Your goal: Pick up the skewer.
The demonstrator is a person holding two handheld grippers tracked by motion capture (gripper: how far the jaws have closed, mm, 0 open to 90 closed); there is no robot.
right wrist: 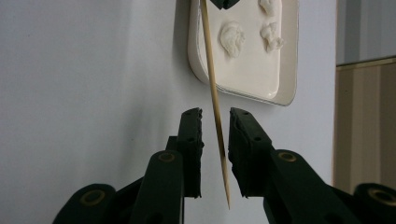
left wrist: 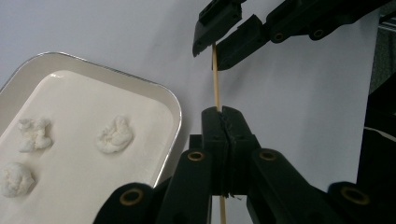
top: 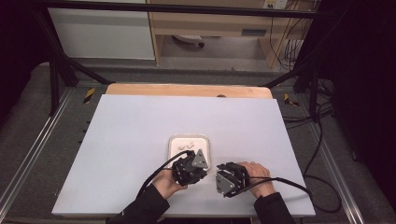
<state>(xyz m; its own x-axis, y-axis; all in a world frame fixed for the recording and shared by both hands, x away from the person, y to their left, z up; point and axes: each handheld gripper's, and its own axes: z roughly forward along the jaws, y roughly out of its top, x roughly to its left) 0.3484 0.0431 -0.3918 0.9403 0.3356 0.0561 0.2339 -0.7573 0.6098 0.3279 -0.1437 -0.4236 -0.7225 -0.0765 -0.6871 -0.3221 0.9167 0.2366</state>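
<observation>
A thin wooden skewer [left wrist: 215,79] is pinched between the jaws of my left gripper [left wrist: 223,112], which is shut on it. The stick's far end passes between the parted jaws of my right gripper [left wrist: 215,43]. In the right gripper view the skewer [right wrist: 212,84] hangs in the gap of my open right gripper [right wrist: 215,116], touching neither jaw, its pointed tip toward the camera. A white tray [left wrist: 173,100] beside the left gripper holds three white doughy lumps [left wrist: 114,135]. From above, both grippers [top: 189,168] [top: 228,179] meet just in front of the tray [top: 189,136].
The tray [right wrist: 289,70] lies beyond the skewer with its lumps [right wrist: 232,38] near that edge. The white tabletop [top: 140,126] spreads wide to the left, right and back. Cables [top: 299,184] trail from the grippers toward the front edge.
</observation>
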